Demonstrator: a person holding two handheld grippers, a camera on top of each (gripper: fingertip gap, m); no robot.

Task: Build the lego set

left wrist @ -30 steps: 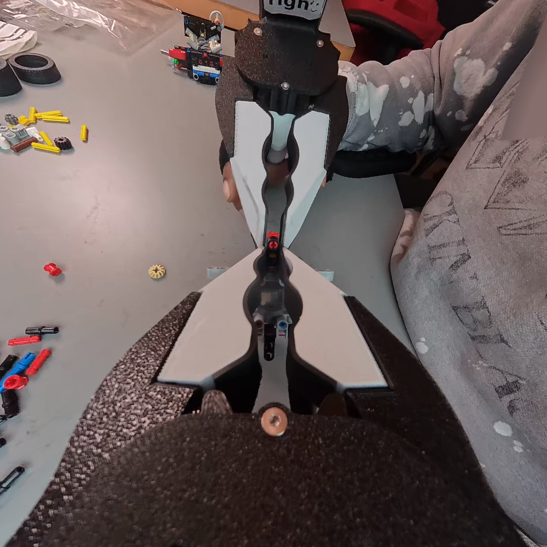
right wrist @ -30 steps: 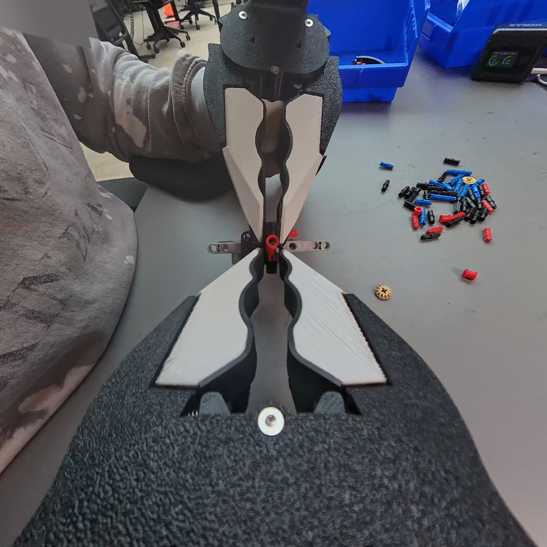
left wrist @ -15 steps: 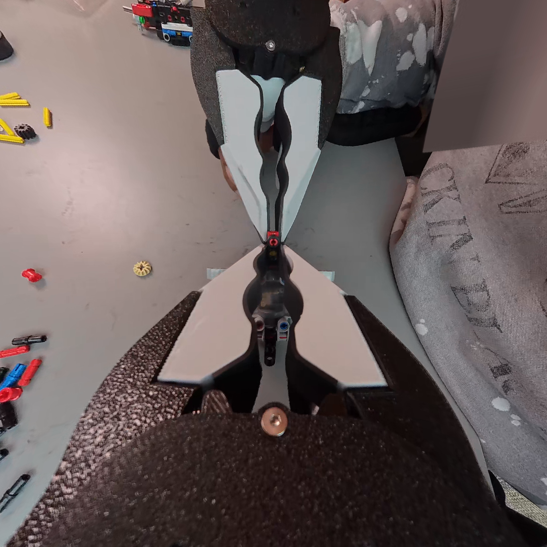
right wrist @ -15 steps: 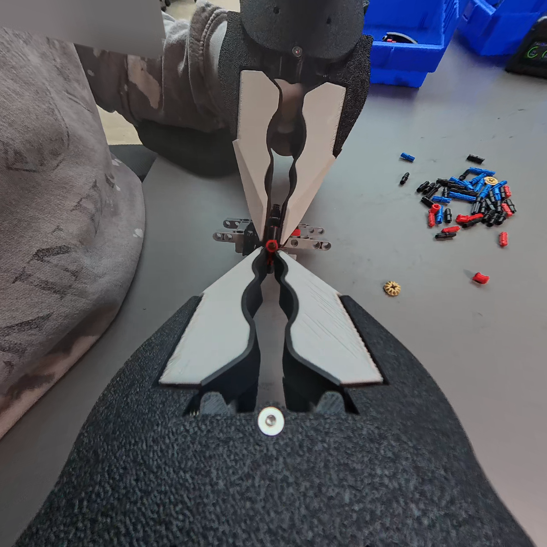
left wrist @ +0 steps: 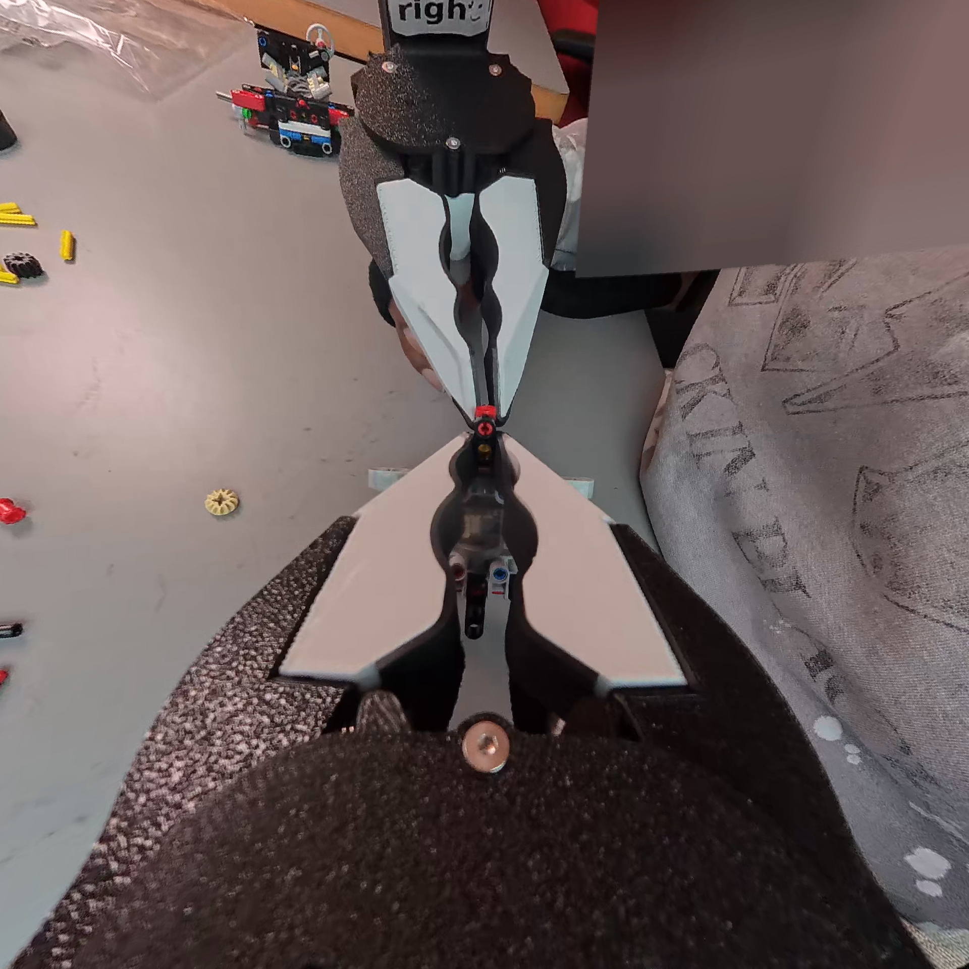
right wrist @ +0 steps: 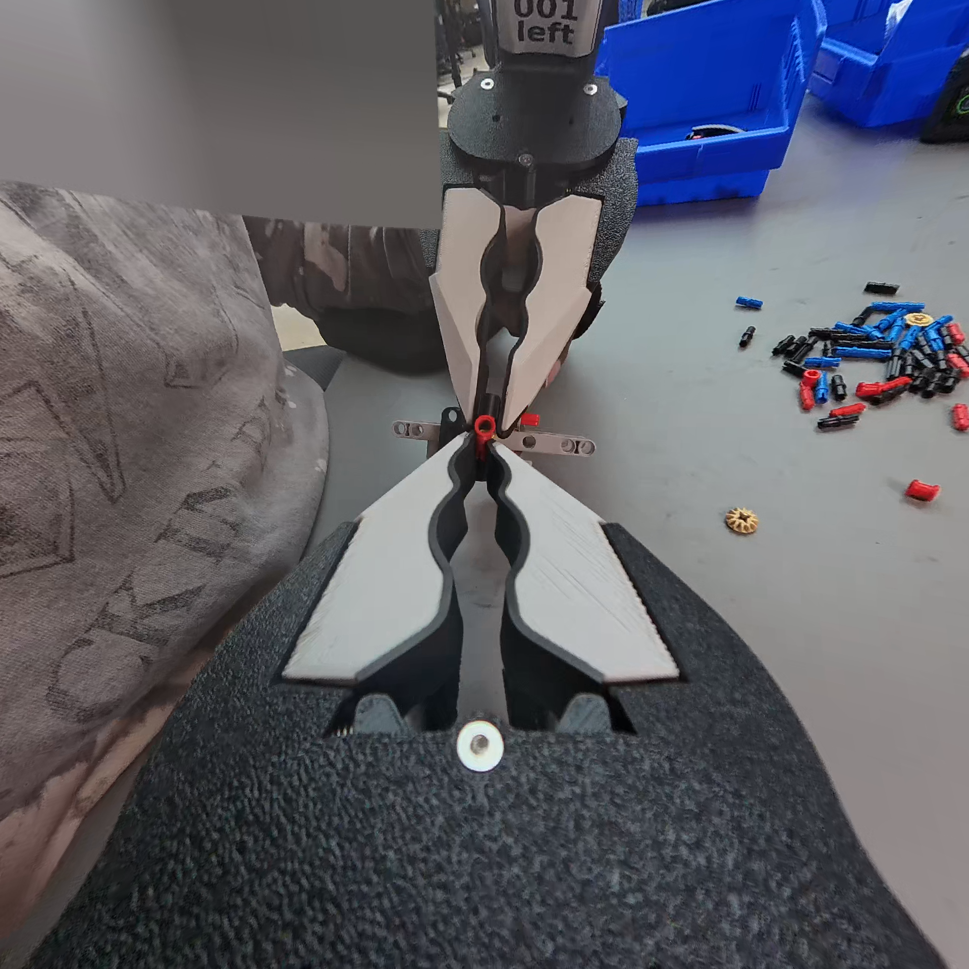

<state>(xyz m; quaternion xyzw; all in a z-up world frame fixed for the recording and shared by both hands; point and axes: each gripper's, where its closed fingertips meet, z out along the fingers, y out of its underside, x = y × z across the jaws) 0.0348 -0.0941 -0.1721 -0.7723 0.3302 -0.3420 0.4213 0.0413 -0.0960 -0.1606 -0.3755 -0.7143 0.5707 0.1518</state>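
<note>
My left gripper [left wrist: 483, 445] is shut on a small lego assembly [left wrist: 480, 529] of grey beams and black parts, held above the table. The grey beams [right wrist: 569, 445] stick out sideways in the right wrist view. My right gripper [right wrist: 480, 444] is shut on a small red connector [right wrist: 483, 426] and meets the left gripper [right wrist: 487, 414] tip to tip. The red connector [left wrist: 485, 427] sits against the front end of the assembly, with the right gripper [left wrist: 485, 414] just behind it. I cannot tell whether the connector is fully seated.
A partly built model [left wrist: 296, 112] stands at the back of the grey table. A tan gear [right wrist: 741, 520], a loose red piece [right wrist: 921, 490] and a pile of pins [right wrist: 891, 356] lie to the side. Blue bins [right wrist: 697, 105] stand behind. A person's grey sweatshirt [left wrist: 813, 524] is close by. It is some 11 centimeters from my left tips to the tan gear [right wrist: 741, 520].
Both grippers tilted and shifted together while staying tip to tip. The red connector stays pressed against the assembly's end. Both stay shut.
</note>
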